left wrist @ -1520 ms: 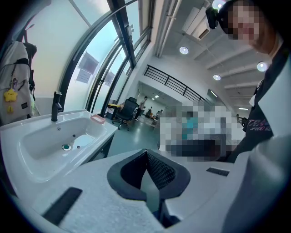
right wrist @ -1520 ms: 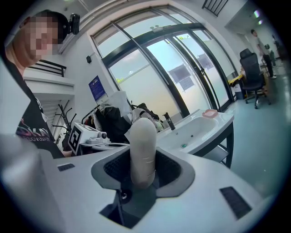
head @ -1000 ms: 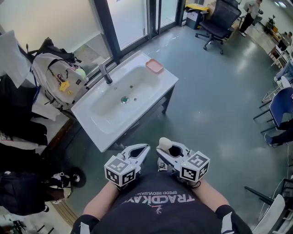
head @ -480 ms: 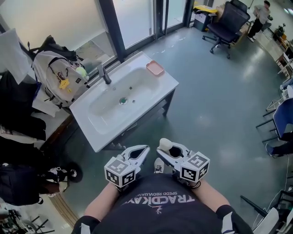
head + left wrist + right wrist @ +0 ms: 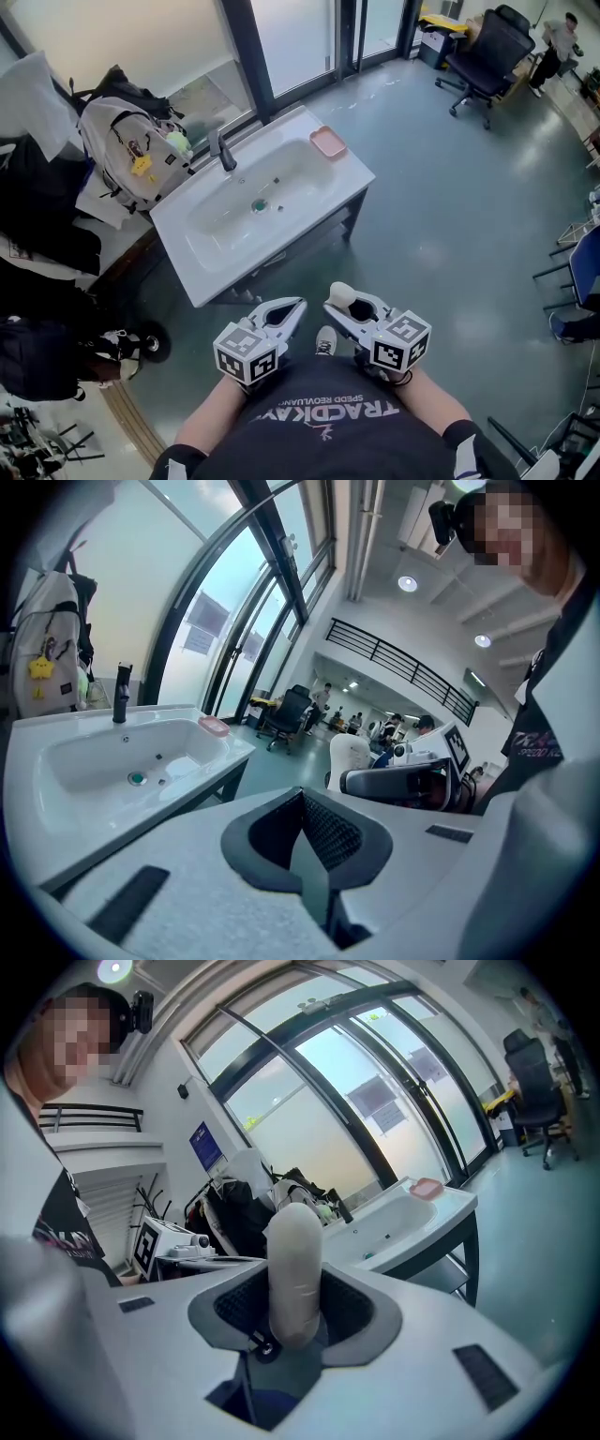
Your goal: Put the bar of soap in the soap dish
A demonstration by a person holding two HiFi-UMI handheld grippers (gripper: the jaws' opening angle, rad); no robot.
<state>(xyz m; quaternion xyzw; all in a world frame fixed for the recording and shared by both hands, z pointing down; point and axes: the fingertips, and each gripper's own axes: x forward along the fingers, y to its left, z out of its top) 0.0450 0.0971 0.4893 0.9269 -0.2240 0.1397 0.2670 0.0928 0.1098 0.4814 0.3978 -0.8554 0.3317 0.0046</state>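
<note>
The bar of soap stands upright, pinched in the right gripper at the person's waist. The pink soap dish sits on the far right corner of the sink, well apart from the soap. The left gripper has its jaws pressed together on nothing. The head view shows open floor before the sink's near edge.
</note>
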